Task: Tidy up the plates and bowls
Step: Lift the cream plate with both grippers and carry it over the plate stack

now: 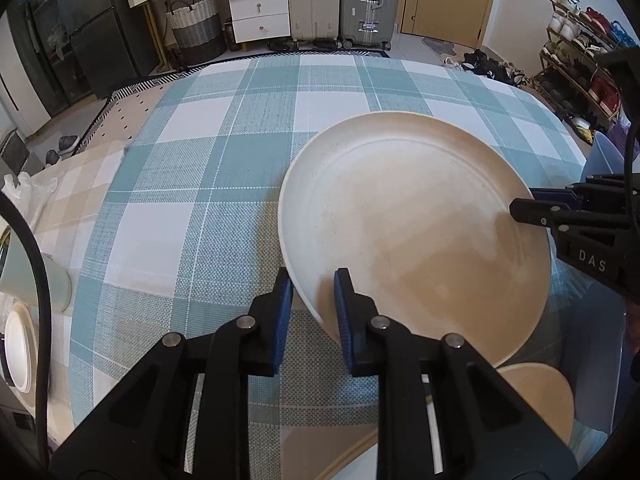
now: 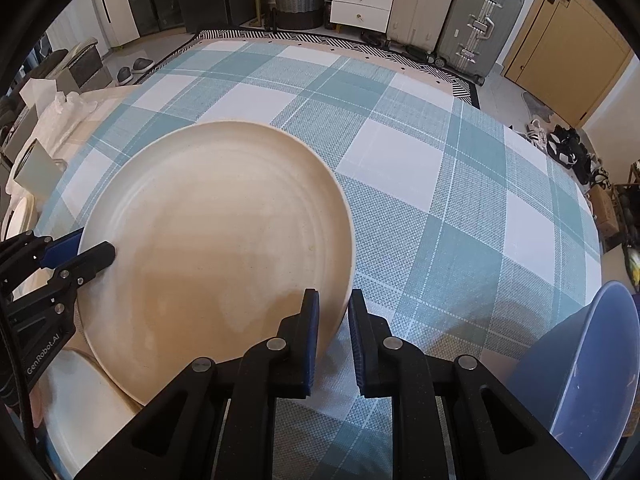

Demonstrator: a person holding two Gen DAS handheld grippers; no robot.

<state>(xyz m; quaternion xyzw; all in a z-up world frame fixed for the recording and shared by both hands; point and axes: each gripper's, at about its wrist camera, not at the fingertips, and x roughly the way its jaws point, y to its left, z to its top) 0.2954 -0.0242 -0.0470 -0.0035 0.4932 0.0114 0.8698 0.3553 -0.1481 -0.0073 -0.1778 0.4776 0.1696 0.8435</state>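
Both grippers are clamping the same large cream plate point(image 1: 416, 232) by opposite edges: the left gripper point(image 1: 310, 292) is pinching the near-left part of the rim, one blue pad under the rim and one over it, and the right gripper point(image 2: 334, 312) is pinching the rim at the plate's right side in the same way, jaws drawn nearly together on the thin edge. The plate is sitting over the near part of the checked tablecloth point(image 1: 240, 120), and it is looking tilted and partly raised rather than lying flat, though how far it is clear of the cloth I cannot tell. Just below it a second cream dish point(image 1: 536, 392) is lying near the table's front edge, and a blue bowl point(image 2: 592, 368) is standing to the right. The likely trouble is coming from the grip itself: each pair of pads is biting only a narrow strip of smooth glazed rim, so if the two hands are pulling apart, twisting against each other or lifting unevenly, the plate may be slipping out of one side and swinging down on the other. A dropped edge would be landing on the dish beneath and could chip both
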